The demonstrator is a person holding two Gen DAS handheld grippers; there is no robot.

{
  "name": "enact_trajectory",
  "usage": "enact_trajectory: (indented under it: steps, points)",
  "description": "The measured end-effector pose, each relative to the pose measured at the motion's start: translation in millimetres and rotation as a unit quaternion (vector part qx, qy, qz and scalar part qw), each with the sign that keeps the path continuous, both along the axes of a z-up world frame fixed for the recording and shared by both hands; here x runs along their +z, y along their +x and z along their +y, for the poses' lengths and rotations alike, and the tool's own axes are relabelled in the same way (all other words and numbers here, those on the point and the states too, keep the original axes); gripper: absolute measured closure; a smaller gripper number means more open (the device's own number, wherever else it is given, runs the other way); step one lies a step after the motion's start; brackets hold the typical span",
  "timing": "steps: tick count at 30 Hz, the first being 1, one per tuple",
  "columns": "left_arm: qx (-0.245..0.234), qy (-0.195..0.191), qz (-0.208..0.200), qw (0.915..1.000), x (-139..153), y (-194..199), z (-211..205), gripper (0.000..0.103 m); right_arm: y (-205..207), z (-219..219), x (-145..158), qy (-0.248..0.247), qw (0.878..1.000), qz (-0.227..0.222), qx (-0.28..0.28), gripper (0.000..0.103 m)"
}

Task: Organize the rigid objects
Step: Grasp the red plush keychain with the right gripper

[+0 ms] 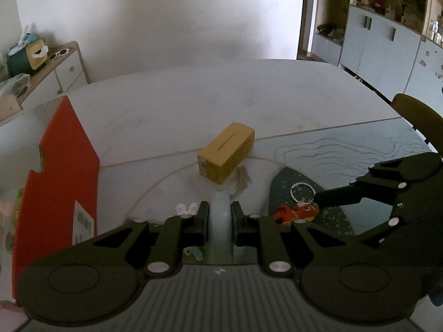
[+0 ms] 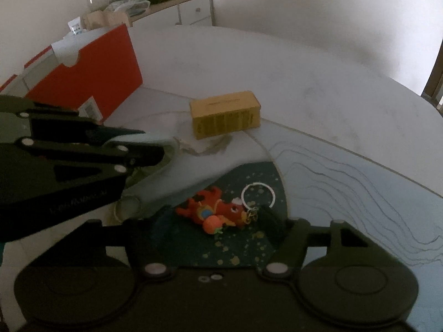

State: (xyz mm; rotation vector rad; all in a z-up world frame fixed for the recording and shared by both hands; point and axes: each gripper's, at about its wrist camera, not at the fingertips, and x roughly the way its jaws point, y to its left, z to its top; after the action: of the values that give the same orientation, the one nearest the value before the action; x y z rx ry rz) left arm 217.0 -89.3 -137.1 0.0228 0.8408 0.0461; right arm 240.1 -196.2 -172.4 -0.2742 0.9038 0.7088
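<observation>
My left gripper (image 1: 220, 215) is shut on a pale blue flat piece (image 1: 220, 221), held edge-on above the table; it also shows in the right wrist view (image 2: 149, 141). A red toy keychain (image 2: 214, 211) with a white ring (image 2: 258, 194) lies on the dark starry mat (image 2: 235, 251). My right gripper (image 2: 218, 221) is open, its fingers on either side of the keychain. A yellow cardboard box (image 1: 225, 155) lies on the table beyond; it also shows in the right wrist view (image 2: 225, 117).
An open red box (image 1: 58, 171) stands at the left. A small white item (image 1: 186, 209) lies by my left fingers. A second ring (image 2: 127, 207) lies left of the mat. A cabinet (image 1: 55, 66) with clutter stands behind; a dark chair (image 1: 418, 119) is at right.
</observation>
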Motion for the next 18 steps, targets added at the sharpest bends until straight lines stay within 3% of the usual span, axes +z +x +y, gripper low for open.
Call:
enact_trajectory:
  steps: [4,5,7,18]
  points:
    - [0.001,0.002,-0.001,1.0000,-0.1,0.2,0.2,0.087,-1.0,1.3,2.0,-0.001,1.000,-0.002,-0.003,0.048]
    - [0.002,0.001,0.000,1.0000,0.2,0.2,0.7,0.087,-0.9,0.5,2.8,0.000,1.000,-0.002,-0.005,0.062]
    - [0.004,-0.003,0.001,1.0000,1.3,-1.1,2.5,0.087,-0.6,-2.7,5.7,0.002,1.000,0.004,-0.010,0.068]
    - [-0.005,-0.014,-0.010,0.9998,24.0,-20.3,7.8,0.087,-21.5,-20.0,34.6,0.023,1.000,-0.003,-0.018,0.068]
